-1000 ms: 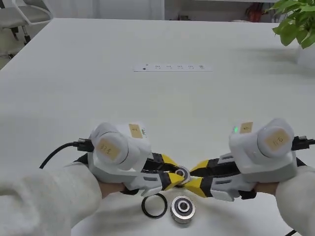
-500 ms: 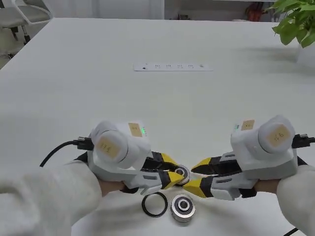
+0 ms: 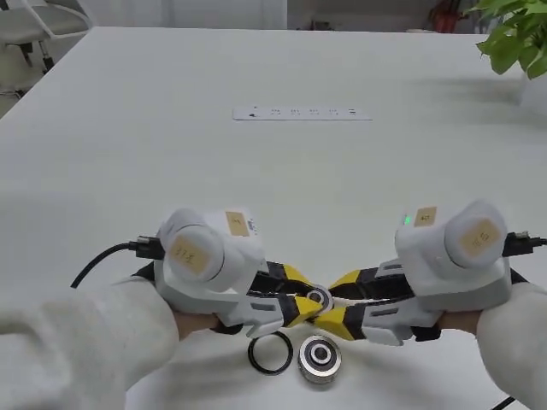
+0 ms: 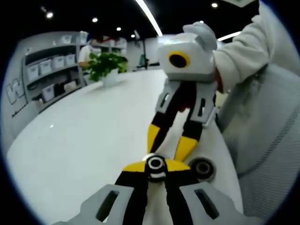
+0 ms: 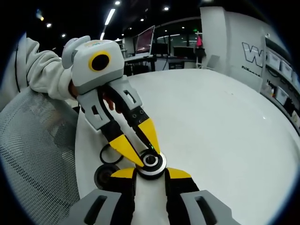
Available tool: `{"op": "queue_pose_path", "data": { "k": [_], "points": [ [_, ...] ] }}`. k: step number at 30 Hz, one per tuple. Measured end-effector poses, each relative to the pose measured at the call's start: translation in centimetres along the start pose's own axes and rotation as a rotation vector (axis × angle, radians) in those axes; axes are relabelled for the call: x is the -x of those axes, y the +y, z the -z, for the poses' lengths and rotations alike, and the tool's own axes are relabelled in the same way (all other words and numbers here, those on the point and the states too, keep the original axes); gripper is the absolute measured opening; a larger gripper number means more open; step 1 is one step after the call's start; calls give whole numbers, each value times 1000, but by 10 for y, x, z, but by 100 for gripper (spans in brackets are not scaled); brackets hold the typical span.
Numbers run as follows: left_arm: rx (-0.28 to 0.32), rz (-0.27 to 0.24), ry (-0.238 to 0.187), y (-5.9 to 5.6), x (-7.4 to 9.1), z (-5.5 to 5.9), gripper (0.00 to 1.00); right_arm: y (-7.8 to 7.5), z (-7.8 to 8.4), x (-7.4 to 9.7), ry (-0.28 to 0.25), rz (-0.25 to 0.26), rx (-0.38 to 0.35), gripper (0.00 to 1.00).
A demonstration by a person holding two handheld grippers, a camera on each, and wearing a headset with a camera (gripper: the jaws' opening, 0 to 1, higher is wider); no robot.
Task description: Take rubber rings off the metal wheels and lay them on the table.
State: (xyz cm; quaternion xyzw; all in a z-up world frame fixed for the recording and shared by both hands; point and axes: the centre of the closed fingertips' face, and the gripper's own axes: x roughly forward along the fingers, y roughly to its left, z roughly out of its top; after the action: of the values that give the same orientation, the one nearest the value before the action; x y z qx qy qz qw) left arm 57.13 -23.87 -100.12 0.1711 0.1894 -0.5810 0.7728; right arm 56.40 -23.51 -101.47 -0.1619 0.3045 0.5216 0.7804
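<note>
Head view: left gripper and right gripper both clamp 1 metal wheel from opposite sides, apparently bracing it for ring removal; beside it, on the table, lie 1 rubber ring and a 2nd wheel.

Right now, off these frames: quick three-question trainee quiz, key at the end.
1. True or false: the black rubber ring lies flat on the table.
2. How many metal wheels show in the head view?
3. What sits between the jaw tips of the left gripper and the right gripper? A) rubber ring B) metal wheel C) bolt
Key: 1 true; 2 two, the held wheel and the loose wheel; 3 B.
</note>
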Motion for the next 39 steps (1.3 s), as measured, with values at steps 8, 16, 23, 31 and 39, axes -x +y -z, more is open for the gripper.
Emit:
{"op": "queue_pose_path", "data": {
  "k": [8, 16, 23, 31, 39],
  "points": [
    [0, 4, 1, -1, 0, 0, 14, 0, 2, 0, 8, -7, -14, 20],
    [-2, 5, 2, -1, 0, -1, 14, 0, 5, 4, 13, -15, -22, 17],
    [1, 6, 2, -1, 0, -1, 14, 0, 6, 5, 24, -17, -10, 14],
    [4, 5, 3, -1, 0, 0, 14, -2, 10, 6, 47, -3, 16, 0],
    [-2, 4, 6, -1, 1, 0, 14, -10, 10, 9, 67, 32, -98, 0]
  ]
}}
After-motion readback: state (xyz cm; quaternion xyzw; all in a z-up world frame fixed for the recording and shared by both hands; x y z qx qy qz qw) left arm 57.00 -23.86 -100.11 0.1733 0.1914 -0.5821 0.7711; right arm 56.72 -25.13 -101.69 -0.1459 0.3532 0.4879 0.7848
